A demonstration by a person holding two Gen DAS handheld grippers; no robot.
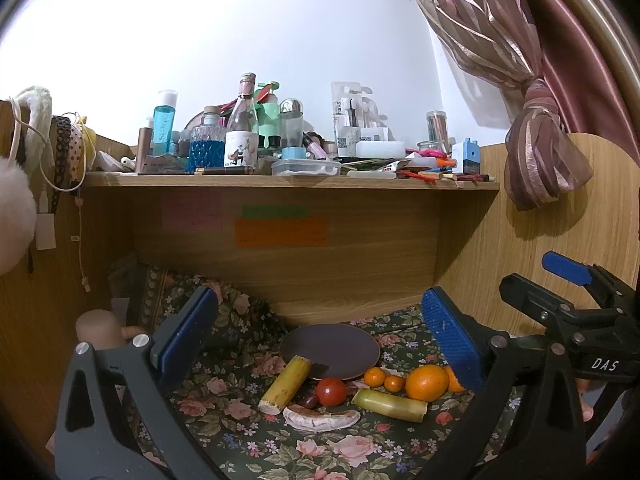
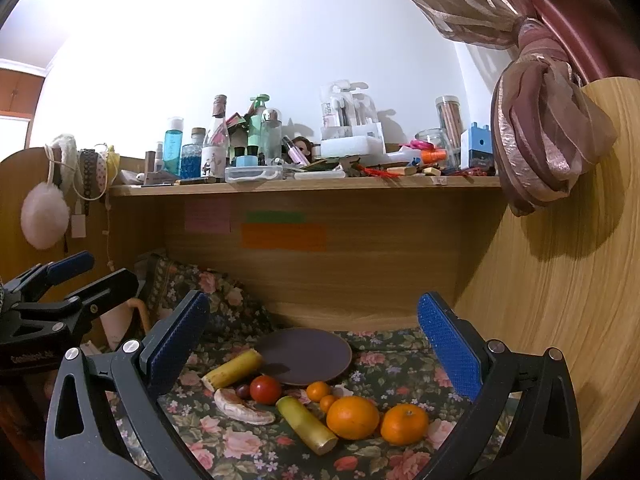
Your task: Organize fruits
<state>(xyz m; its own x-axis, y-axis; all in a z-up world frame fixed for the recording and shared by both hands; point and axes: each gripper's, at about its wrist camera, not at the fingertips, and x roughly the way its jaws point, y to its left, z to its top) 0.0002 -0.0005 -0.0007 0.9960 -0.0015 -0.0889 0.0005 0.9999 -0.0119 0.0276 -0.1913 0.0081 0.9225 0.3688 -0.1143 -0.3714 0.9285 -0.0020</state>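
Both grippers idle, nothing picked yet. Left gripper (image 1: 320,340) is wide and empty, right gripper (image 2: 314,344) likewise; both hang above the fruit, probably lining up a first grab.

Fruit is loose on the worktop cloth (image 2: 248,444), in front of the plate (image 2: 304,354), which is bare, so likely the target. Tomato (image 2: 266,389) sits just off the plate's front rim, between two cane pieces (image 2: 232,368). Two big oranges (image 2: 352,417) sit side by side toward the right, two small ones (image 2: 318,391) behind them. Grape (image 2: 242,391) touches the tomato.
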